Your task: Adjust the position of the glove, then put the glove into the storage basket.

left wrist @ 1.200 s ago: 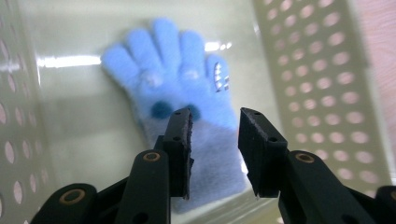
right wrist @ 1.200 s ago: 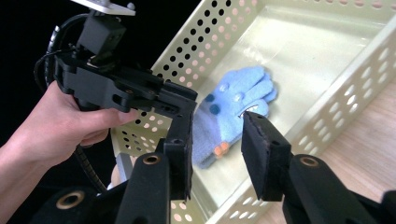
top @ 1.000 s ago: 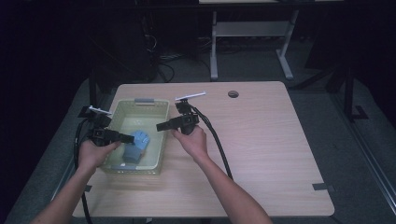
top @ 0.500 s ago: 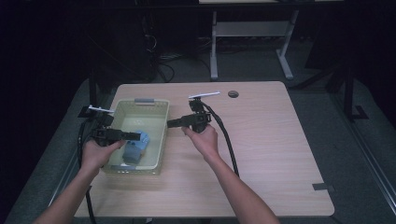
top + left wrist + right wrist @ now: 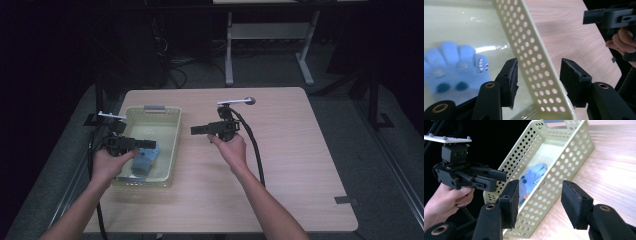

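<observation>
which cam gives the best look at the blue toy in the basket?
Left gripper view: the blue toy lies close and unobstructed on the basket floor, though slightly blurred. In the right gripper view it shows only through the perforated wall. In the high view it is small and partly under the left gripper.

1. The high view is dim; the room around the table (image 5: 300, 150) is nearly black.
2. Glare streaks the basket (image 5: 534, 50) floor in the left gripper view.
3. The blue toy (image 5: 451, 67) there is soft and blurred.
4. The wood washes out pale in the right gripper view.
</observation>
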`<state>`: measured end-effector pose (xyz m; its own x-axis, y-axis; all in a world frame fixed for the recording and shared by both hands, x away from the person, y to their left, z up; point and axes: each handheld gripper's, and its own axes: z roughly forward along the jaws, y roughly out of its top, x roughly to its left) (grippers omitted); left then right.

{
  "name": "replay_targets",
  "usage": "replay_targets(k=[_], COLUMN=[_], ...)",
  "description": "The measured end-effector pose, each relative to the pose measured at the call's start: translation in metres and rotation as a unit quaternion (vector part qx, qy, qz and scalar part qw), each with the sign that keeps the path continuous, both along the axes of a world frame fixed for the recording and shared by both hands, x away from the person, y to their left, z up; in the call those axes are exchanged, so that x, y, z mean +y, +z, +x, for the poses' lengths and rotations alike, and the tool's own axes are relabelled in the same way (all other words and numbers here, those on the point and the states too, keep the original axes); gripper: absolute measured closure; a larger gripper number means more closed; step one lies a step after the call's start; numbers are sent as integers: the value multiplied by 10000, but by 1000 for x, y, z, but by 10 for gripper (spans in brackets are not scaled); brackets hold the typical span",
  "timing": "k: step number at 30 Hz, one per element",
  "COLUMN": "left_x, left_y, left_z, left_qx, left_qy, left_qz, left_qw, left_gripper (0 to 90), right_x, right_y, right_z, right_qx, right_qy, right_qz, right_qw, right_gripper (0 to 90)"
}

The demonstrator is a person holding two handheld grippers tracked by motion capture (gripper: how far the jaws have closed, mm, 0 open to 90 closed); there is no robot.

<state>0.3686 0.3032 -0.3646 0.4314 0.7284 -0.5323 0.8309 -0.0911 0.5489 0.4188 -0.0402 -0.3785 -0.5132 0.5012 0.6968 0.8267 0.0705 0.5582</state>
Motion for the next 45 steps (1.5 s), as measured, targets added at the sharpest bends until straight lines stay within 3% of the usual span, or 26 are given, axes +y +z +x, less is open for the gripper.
replay_targets(k=[17,33,45], left_x=[-45,-70,-102], left_y=[5,7,4], left_z=[2,1,-1], left_qx=[-175,-233,-226], left_qy=[-297,-548,-792], left_qz=[-117,-175,-271], left_qw=[9993,9981,9962], left_gripper=[446,418,402], right_x=[-58,-101,-126], right_y=[1,-7,-12], right_z=[-12,-24,-30], right_qx=[-27,58,109], right_qy=[-432,-772,-942], right_qz=[91,8,16], right_qw=[9990,9970,9955], right_gripper=[449,437,426])
